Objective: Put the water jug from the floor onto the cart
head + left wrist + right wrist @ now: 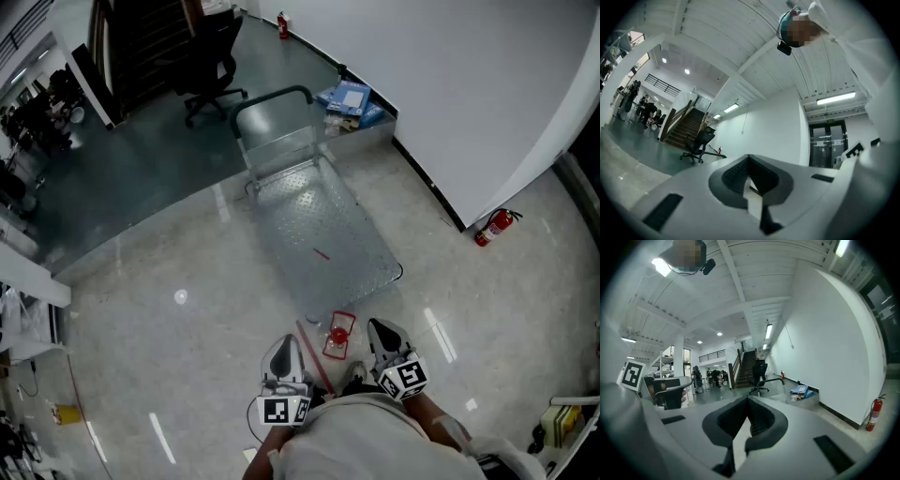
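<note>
In the head view the water jug (338, 335), clear with a red cap and red handle, stands on the floor just short of the near end of the cart. The cart (323, 230) is a grey metal platform trolley with a dark push handle (272, 97) at its far end. My left gripper (286, 347) is held to the left of the jug and my right gripper (382, 331) to its right, both apart from it. The left gripper (750, 160) and the right gripper (747, 401) each have their jaws together with nothing between them. Neither gripper view shows the jug.
A white wall runs along the right, with a fire extinguisher (495, 226) at its foot. Blue items (349, 98) lie beside the cart handle. An office chair (211, 66) stands beyond on the darker floor. Shelving and clutter line the left edge.
</note>
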Demonstrator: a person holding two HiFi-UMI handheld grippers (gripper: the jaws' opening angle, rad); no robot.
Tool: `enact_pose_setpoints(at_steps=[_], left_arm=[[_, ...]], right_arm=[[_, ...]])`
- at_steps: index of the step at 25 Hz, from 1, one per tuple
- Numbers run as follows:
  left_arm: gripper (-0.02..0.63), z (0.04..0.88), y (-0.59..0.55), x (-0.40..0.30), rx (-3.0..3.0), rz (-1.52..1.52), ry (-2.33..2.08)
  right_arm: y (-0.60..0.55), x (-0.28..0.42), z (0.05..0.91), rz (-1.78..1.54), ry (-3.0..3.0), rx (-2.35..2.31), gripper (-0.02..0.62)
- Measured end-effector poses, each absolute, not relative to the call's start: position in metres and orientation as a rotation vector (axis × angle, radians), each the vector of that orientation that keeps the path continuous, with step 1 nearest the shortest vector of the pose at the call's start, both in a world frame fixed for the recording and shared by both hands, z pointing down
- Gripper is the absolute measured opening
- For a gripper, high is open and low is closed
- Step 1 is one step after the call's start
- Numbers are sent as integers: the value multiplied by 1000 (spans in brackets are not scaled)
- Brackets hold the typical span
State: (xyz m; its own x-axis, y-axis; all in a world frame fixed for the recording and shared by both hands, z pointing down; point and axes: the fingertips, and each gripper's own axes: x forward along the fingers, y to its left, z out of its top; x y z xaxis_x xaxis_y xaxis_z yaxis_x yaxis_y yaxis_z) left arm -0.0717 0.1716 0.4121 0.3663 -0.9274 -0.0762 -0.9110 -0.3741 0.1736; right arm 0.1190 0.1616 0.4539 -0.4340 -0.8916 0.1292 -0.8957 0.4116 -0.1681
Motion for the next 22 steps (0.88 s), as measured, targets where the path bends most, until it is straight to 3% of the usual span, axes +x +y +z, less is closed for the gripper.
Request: enact_pose_setpoints(at_steps=[13,22], left_arm=[[3,413,175,-76,2496,-231,-1701],[3,420,175,-78,2455,-220,-1697]], right_arm=[[155,112,469,365,-2608,1627,12],[116,94,621,669,-2194,1236,14]])
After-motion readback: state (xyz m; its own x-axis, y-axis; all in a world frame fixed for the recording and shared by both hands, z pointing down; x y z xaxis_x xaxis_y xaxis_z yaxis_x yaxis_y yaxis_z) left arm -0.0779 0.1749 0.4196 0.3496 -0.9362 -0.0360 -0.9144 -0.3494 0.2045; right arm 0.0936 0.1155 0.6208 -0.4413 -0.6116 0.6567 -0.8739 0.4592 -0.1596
